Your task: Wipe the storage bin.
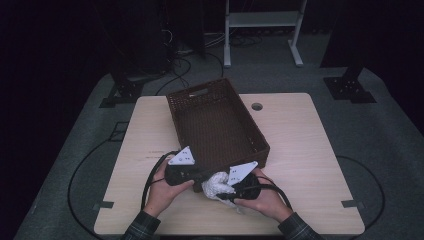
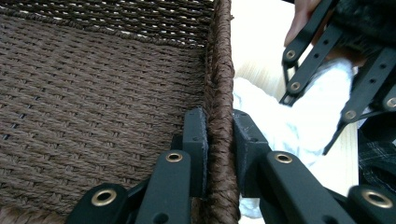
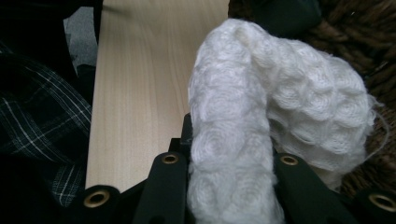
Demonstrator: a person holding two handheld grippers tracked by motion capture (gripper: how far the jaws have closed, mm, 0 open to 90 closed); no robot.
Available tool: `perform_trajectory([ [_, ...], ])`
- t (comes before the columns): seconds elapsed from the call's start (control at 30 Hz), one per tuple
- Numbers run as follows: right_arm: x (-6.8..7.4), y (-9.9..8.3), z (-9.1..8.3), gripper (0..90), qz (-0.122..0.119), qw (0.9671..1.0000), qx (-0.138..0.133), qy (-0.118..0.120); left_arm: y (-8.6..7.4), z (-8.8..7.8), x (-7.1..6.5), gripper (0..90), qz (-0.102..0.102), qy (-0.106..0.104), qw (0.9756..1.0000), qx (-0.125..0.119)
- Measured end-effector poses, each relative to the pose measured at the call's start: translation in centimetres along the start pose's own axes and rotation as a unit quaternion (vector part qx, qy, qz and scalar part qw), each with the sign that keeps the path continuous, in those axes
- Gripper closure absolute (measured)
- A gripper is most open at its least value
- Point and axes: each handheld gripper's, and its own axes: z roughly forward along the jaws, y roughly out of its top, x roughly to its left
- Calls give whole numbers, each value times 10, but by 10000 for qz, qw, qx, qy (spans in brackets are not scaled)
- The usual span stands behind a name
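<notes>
One white cloth (image 3: 261,116), bunched and knitted in a raised, bubbly pattern, sits just in front of the near wall of one brown woven basket (image 1: 200,97) on the pale wooden surface (image 1: 300,150). The right gripper (image 1: 227,187) grasps it: in the right gripper view its jaws are clenched on a thick fold that rises between them, with the rest of the cloth flopping over toward the wicker. The left gripper (image 2: 219,140) has its jaws clamped on the basket's near rim, one pad inside the wall and one outside, a detail clear in the left gripper view, which also catches the cloth and the other gripper's black links beyond the rim. The high view adds the whole layout: two hands in plaid sleeves at the near edge, the basket angled across the middle, its inside bare, a cut-out handle in its far wall.
</notes>
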Motion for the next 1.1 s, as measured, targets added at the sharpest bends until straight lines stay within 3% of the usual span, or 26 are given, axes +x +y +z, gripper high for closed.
perform_trajectory([
  [0.53, -4, -9, 30, 739, 107, 9983, 516, 230, 0, 0, 0, 772, 3, 1, 10000, 11],
  [0.77, -5, -9, 33, 738, 128, 9985, 489, 222, 0, 0, 0, 772, 3, 4, 10000, 12],
  [1.1, 5, 3, 31, 737, -67, 9992, 263, 287, 0, 0, 0, 770, 5, 6, 10000, 15],
])
